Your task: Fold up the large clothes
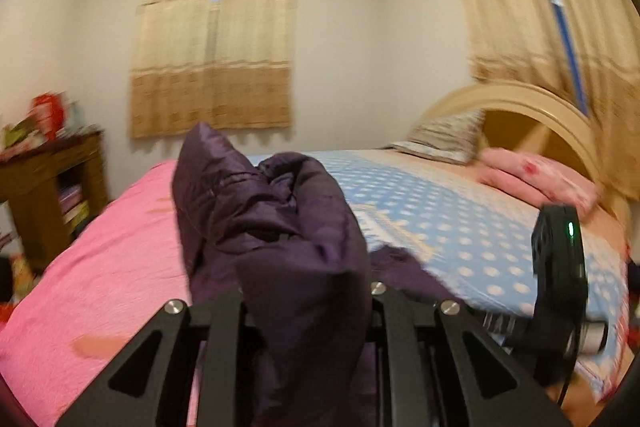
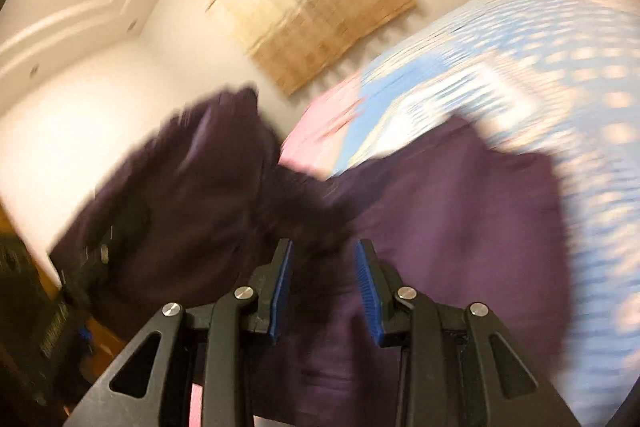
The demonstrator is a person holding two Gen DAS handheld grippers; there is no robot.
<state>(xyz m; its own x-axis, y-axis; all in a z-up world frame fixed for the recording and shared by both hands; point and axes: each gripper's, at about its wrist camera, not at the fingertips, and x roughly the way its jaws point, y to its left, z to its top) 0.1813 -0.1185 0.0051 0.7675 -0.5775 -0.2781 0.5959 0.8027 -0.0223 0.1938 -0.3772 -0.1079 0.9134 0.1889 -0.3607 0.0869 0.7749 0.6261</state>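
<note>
Purple garment (image 1: 280,227) bunched at centre frame, pinched in left gripper (image 1: 308,307) and lifted over bed (image 1: 440,219). Right gripper (image 2: 323,287) at lower centre, spread, blue pads (image 2: 280,287) apart, garment (image 2: 440,227) beyond and beneath, nothing clamped. Much blur in right view. Pink pillow (image 1: 540,179) at right.

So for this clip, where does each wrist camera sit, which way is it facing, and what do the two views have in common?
Left wrist: sits behind the left gripper, facing level across the bed toward the curtained window; purple garment bunched over its fingers; the right gripper's body shows at right.
Right wrist: sits behind the right gripper, rolled and blurred, facing the same garment; blue pads apart.
Shared: garment, blue dotted bedsheet, curtain.
</note>
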